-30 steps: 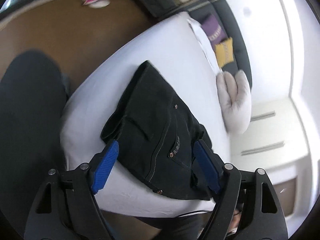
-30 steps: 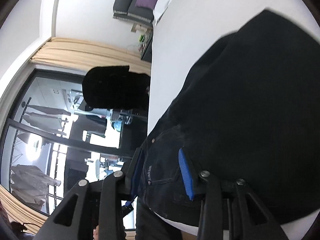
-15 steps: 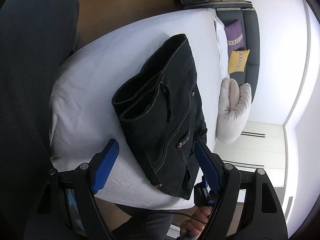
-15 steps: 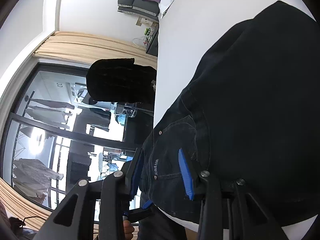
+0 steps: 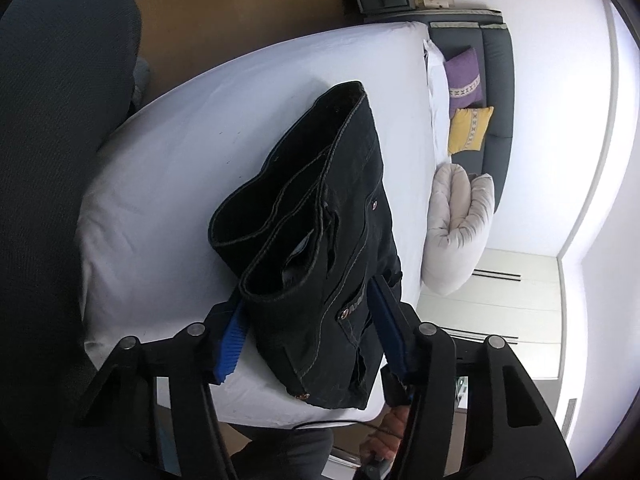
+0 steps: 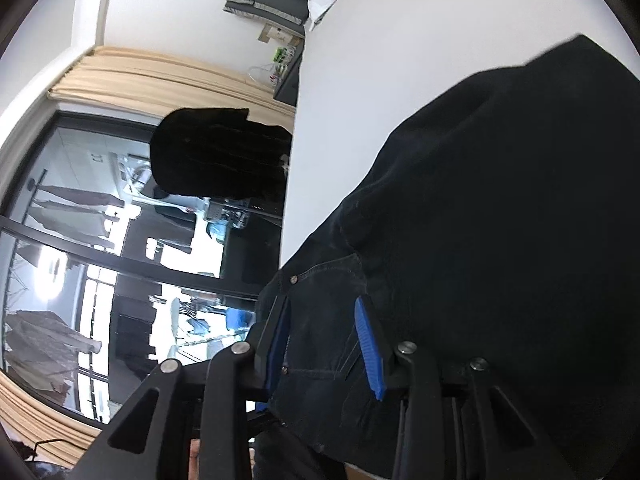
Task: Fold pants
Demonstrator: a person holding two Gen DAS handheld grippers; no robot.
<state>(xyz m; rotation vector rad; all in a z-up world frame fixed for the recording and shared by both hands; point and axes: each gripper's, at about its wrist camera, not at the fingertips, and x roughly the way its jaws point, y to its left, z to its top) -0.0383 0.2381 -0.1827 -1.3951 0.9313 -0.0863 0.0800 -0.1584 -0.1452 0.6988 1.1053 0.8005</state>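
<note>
Left wrist view shows the widest part of the scene: a white bed (image 5: 192, 184) fills the middle of the frame, with its rounded corner at the lower left and its long edge running up the right side. On the left half of the sheet much bare room stays free. Beyond the left edge there is brown floor (image 5: 240, 8) at the top and a large dark shape, a person's leg (image 5: 52, 160), on the left border.

The pants (image 5: 332, 216), black denim and folded into a thick bundle, lie in the centre and reach to the near edge of the bed at the lower middle. To the right of the bed, a pale pillow (image 5: 456, 232) leans beside the mattress, and above it a purple cushion (image 5: 464, 78) and a yellow cushion (image 5: 470, 130) rest on a dark sofa (image 5: 496, 92).

The left gripper (image 5: 310, 330) is at the bottom centre; its jaws are closing around the near end of the bundle, and the blue pads seem to touch the cloth on both sides.

Right wrist view shows instead a big window (image 6: 80, 260) with beige curtain (image 6: 160, 80) on the left. Here the pants (image 6: 500, 220) cover the right half, hanging over the bed edge. The right gripper (image 6: 324, 344) is clamped on the pocket area at the lower centre.
</note>
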